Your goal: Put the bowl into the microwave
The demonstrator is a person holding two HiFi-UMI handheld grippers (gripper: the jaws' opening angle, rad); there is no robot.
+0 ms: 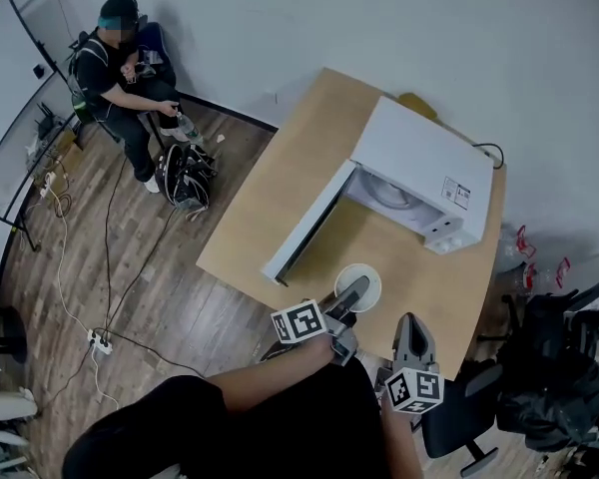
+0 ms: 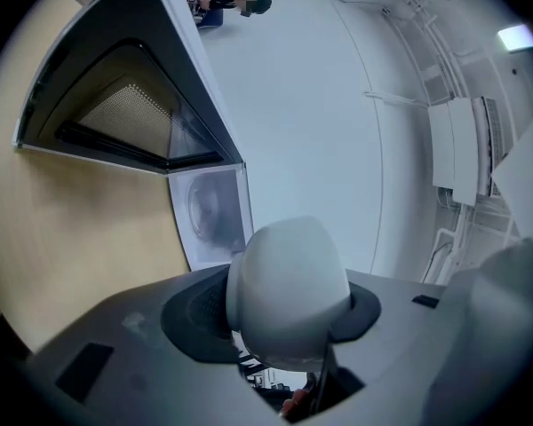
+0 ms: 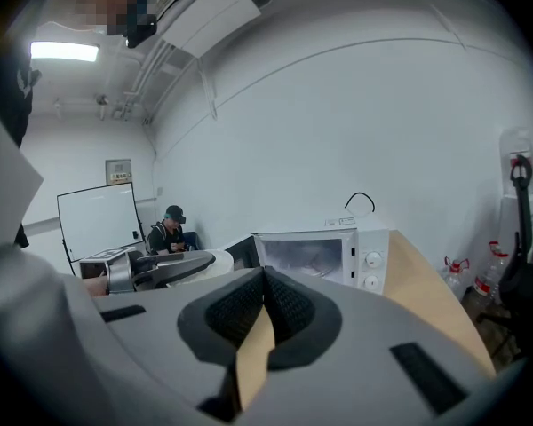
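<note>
Where the head view looks down on the wooden table point(image 1: 280, 193), the left gripper point(image 1: 359, 287) has its jaws part-way apart and clamped on the white bowl point(image 1: 345, 275), with one dark jaw lying across the bowl's top. The bowl shows there as a level round disc with no long side to it. It sits at the gripper's tip, over the near part of the table. Ahead of that gripper stands the white microwave point(image 1: 419, 158), its door point(image 1: 304, 223) swung wide open to the gripper's left. Its cavity holds a glass turntable point(image 1: 387, 194). The right gripper point(image 1: 410, 319) is just beside the left one, on its right, and apart from the bowl.

In the left gripper view, which is rolled on its side, the bowl point(image 2: 289, 273) fills the gap between the two dark pads, and both press on it. Its flat edge faces the jaw on the table side and its rounded swell faces the other jaw. Which face is the open one cannot be told. Beyond the tips are the open door point(image 2: 115, 105) and the turntable point(image 2: 204, 207) in the cavity.

In the right gripper view, the right gripper point(image 3: 265, 278) has its pads meeting at the tips with nothing between them. To its left the left gripper point(image 3: 173, 264) carries the bowl point(image 3: 215, 260). Ahead is the microwave point(image 3: 329, 256), its cavity open towards the gripper.
</note>
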